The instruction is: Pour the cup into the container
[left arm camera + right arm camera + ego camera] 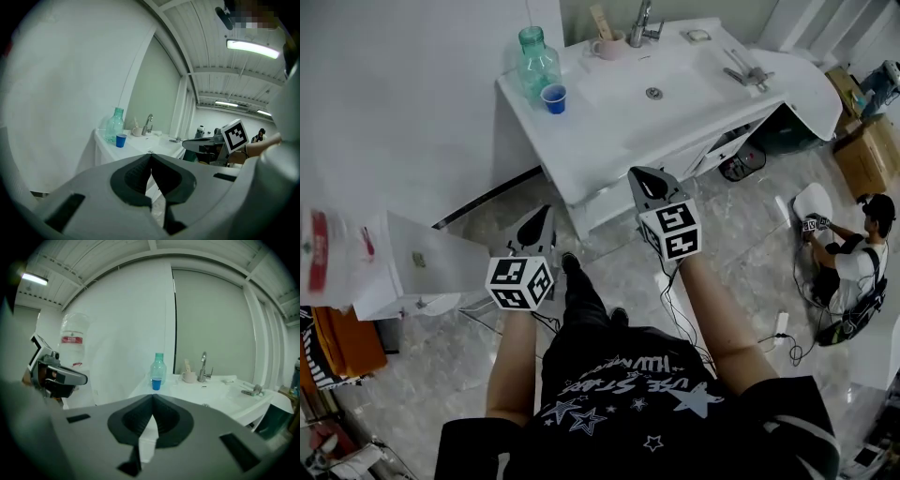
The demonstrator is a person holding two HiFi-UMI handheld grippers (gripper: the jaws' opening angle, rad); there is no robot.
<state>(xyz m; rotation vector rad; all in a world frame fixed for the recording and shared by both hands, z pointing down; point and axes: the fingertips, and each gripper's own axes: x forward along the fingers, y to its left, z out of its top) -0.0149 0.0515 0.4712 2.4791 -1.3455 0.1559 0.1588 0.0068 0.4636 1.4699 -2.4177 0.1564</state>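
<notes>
Your left gripper (151,158) has its fingers pressed together on nothing, and your right gripper (152,401) is likewise closed and empty. Nothing of the pour is done yet. The blue cup (553,97) stands untouched by the left edge of the white surface (619,117), just beside the green bottle (537,58), probably the container. Both grippers hang well short of that surface, so the approach, grasp and pour all remain. Only the head view shows this gap and a person sitting on the floor (853,258). Only the right gripper view shows a big water jug (74,336) off to the left.
</notes>
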